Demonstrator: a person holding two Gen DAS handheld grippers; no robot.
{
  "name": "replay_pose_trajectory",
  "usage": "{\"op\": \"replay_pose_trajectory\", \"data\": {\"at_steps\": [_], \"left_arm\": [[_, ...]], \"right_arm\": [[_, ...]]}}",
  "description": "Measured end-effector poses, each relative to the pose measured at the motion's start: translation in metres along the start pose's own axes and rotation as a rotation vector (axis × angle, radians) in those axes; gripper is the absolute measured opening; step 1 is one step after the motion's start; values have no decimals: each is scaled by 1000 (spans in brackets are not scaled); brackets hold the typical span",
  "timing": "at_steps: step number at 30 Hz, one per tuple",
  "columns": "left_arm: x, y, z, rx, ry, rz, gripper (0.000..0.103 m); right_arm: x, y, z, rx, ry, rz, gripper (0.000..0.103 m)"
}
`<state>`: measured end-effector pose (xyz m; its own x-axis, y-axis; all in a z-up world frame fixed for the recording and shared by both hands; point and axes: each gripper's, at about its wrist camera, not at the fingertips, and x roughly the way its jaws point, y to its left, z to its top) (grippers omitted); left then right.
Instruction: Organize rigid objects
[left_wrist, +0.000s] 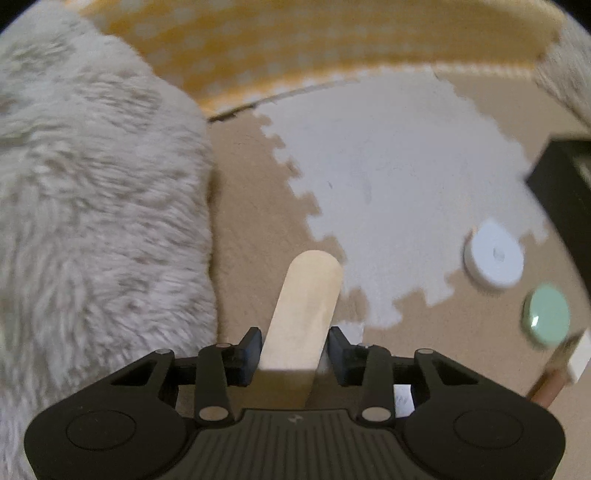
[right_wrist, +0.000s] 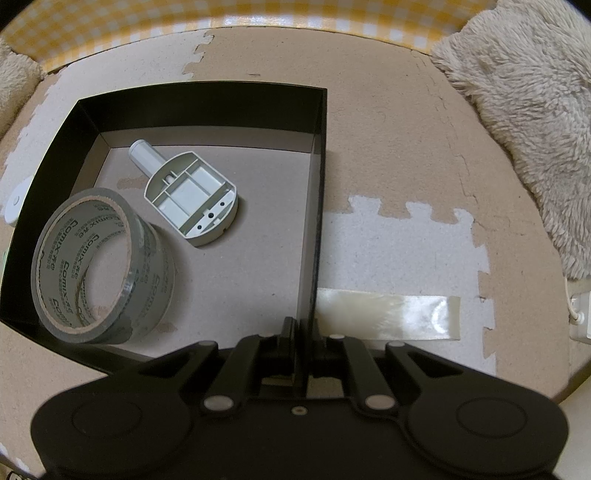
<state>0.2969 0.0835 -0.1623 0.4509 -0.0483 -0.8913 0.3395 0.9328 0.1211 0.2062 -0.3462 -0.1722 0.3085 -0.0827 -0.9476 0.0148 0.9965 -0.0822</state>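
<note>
Now the left gripper (left_wrist: 293, 341) is holding a flat wooden stick (left_wrist: 304, 306) between its jaws, the rounded end pointing away over the foam floor mat (left_wrist: 388, 166). No earlier view is at hand to show how it got there. A white round disc (left_wrist: 494, 260) and a pale green disc (left_wrist: 546, 317), somewhat blurred, are lying on the mat to the right, near a black box corner. The right gripper (right_wrist: 304, 332) is pinching the right wall of the black box (right_wrist: 317, 184), its jaws narrow on the thin wall. Inside the box a tape roll (right_wrist: 103, 266) is lying near left, and a grey plastic part (right_wrist: 192, 192) is sitting farther in. A strip of clear tape (right_wrist: 388, 314) is lying on the mat just right of the box.
</note>
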Motion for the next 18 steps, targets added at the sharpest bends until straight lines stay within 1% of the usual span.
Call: {"op": "replay_pose_trajectory", "data": {"at_steps": [3, 5, 8, 11, 12, 13, 16, 18], "left_arm": [[-11, 8, 6, -113, -45, -43, 38], [-17, 7, 10, -160, -63, -74, 38], [-19, 1, 14, -215, -69, -131, 38], [-17, -3, 18, -297, -68, -190, 38], [-16, -5, 19, -315, -72, -194, 38], [-13, -9, 20, -308, -76, -177, 37], [-1, -26, 21, -194, -54, -89, 36], [8, -30, 18, -156, -26, -64, 36]], "right_arm": [[0, 0, 0, 0, 0, 0, 8], [0, 0, 0, 0, 0, 0, 8], [0, 0, 0, 0, 0, 0, 8], [0, 0, 0, 0, 0, 0, 8], [0, 0, 0, -1, 0, -1, 8], [0, 1, 0, -1, 1, -2, 8], [0, 1, 0, -2, 1, -3, 9], [0, 1, 0, -2, 1, -3, 9]]}}
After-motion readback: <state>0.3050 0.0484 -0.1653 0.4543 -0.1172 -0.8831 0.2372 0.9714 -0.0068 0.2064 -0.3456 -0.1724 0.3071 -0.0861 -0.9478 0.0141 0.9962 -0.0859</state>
